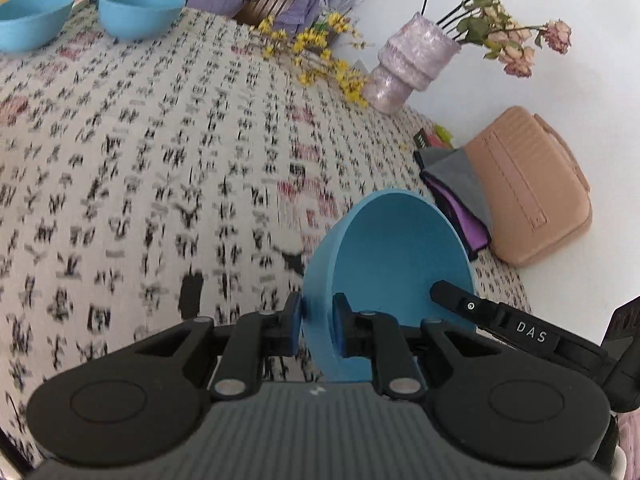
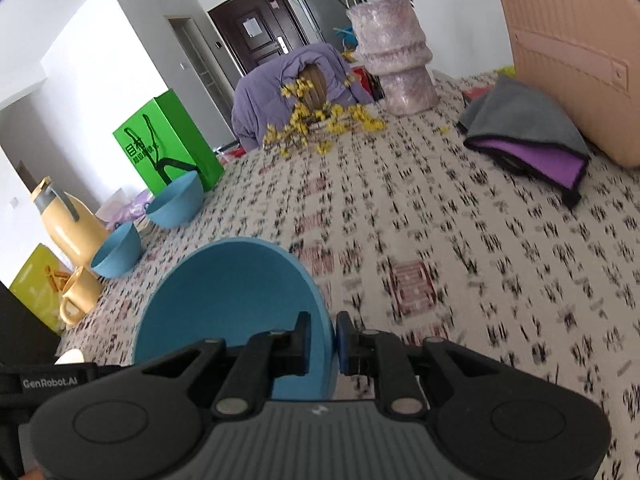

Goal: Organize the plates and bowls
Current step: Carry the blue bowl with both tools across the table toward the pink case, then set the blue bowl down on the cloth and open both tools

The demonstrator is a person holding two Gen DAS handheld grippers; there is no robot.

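Both hand-held grippers, left (image 1: 317,320) and right (image 2: 322,344), clamp the rim of 1 blue bowl (image 1: 396,256) above the tabletop (image 1: 160,152).

We note 1 bowl (image 1: 384,264) clamped by its rim between the left gripper (image 1: 318,320) pads, above the table (image 1: 160,160). The right gripper (image 2: 322,344) clamps the opposite rim. 2 further bowls (image 1: 140,10) sit side by side at the far left edge. The vase (image 1: 408,60) stands far right, loose flower sprigs (image 1: 316,48) just left of it. Right of the held bowl, folded cloths (image 1: 452,176) lie against a case (image 1: 528,188). A jug (image 2: 68,224) and mug (image 2: 78,294) stand beside the 2 bowls.
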